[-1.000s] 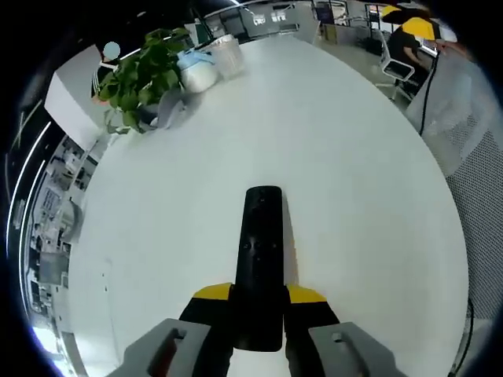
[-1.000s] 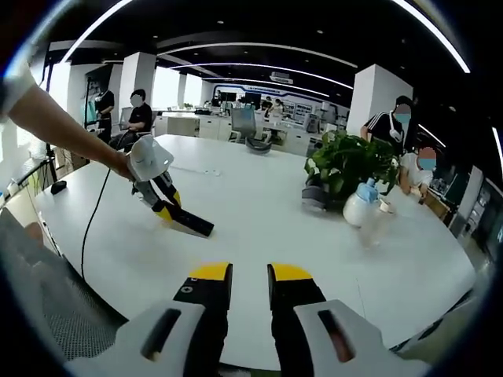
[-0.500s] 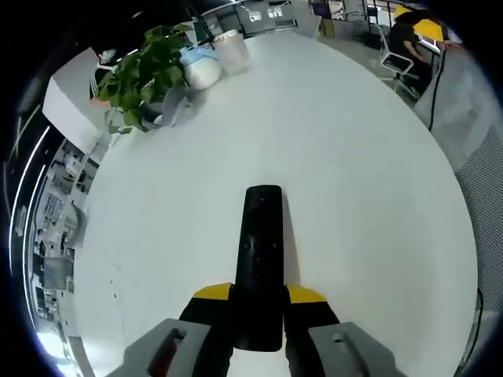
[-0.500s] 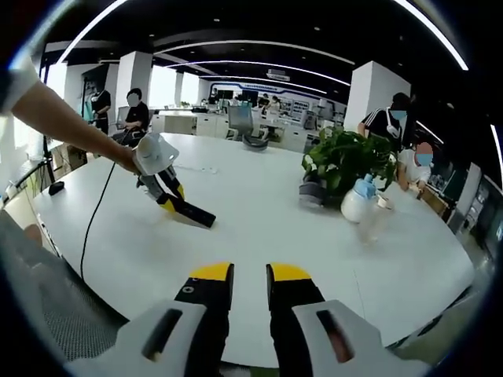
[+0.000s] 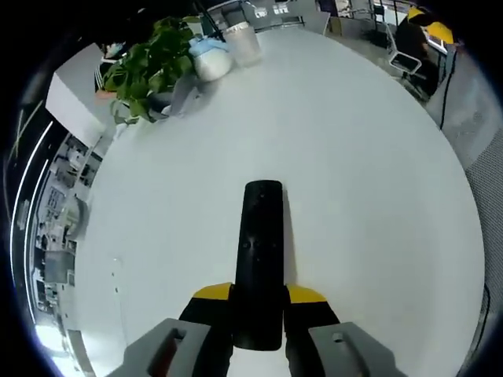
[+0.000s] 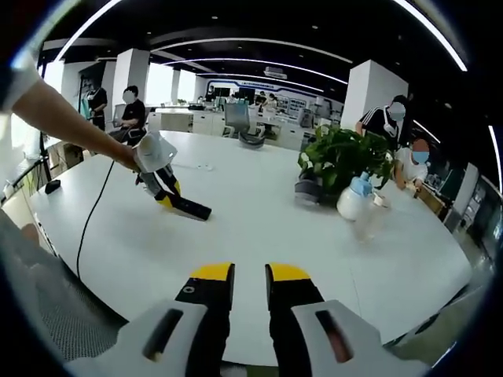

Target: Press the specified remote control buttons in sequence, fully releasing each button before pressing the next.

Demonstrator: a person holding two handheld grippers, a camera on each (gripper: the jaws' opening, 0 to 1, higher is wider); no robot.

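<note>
In the left gripper view, the left gripper [image 5: 259, 297] has its yellow-tipped jaws clamped on the near end of a black remote control [image 5: 260, 251]. The remote runs straight out toward 12 o'clock, its button face turned up and its far end over the white table [image 5: 354, 181]. A few small buttons show as faint dots about halfway along it — too small to tell apart. At about 11 o'clock, near the table's far edge, stands a potted plant [image 5: 145, 67], and just beside it a white spray bottle with a blue top [image 5: 211, 59] and a clear cup [image 5: 244, 43].

In the right gripper view, the right gripper [image 6: 249, 276] rises from 6 o'clock above the near part of the table [image 6: 259, 228]. Its jaws stand nearly together with a thin gap between them, and nothing is held. At about 10 o'clock the left gripper [image 6: 167, 198] comes in on the person's outstretched arm [image 6: 67, 118], tilted down, with the remote control [image 6: 189, 207] sticking out of it low over the tabletop — contact with the surface cannot be told. The two grippers are well apart. At about 2 o'clock sit the potted plant [image 6: 342, 161] and the spray bottle [image 6: 355, 200]. Several people stand or sit at the room's far side.
</note>
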